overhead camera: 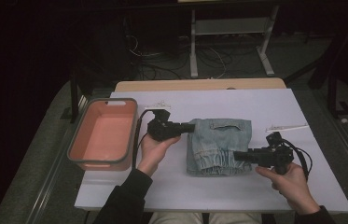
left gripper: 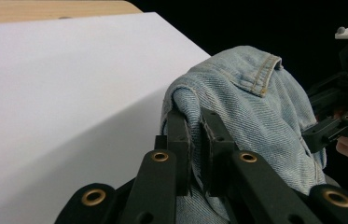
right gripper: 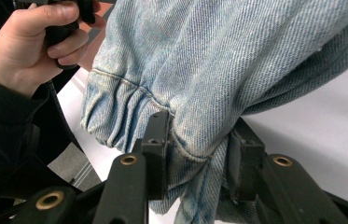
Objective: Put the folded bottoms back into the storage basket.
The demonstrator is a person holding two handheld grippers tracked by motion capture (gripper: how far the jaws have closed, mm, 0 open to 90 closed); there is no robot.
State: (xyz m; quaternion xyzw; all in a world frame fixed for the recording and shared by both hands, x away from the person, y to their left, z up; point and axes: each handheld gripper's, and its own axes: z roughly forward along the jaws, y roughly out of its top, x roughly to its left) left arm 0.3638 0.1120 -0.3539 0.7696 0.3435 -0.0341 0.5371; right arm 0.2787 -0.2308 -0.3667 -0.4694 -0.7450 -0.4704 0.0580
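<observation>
A folded pair of light blue denim jeans [overhead camera: 218, 145] lies in the middle of the white table [overhead camera: 176, 186]. My left gripper [overhead camera: 191, 127] is shut on the jeans' left upper edge; the left gripper view has its jaws pinching a fold of denim [left gripper: 237, 93]. From the right, my right gripper [overhead camera: 235, 156] is shut on a thick bunch of the jeans' lower right part, near the gathered cuff [right gripper: 115, 107]. In the right gripper view the cloth [right gripper: 237, 56] hangs lifted off the table between the jaws.
An empty salmon-coloured bin [overhead camera: 102, 134] stands at the table's left edge. A thin white strip [overhead camera: 287, 127] lies at the right, another small one [overhead camera: 157, 105] near the bin. Beyond the table are a dark floor, cables and a metal stand.
</observation>
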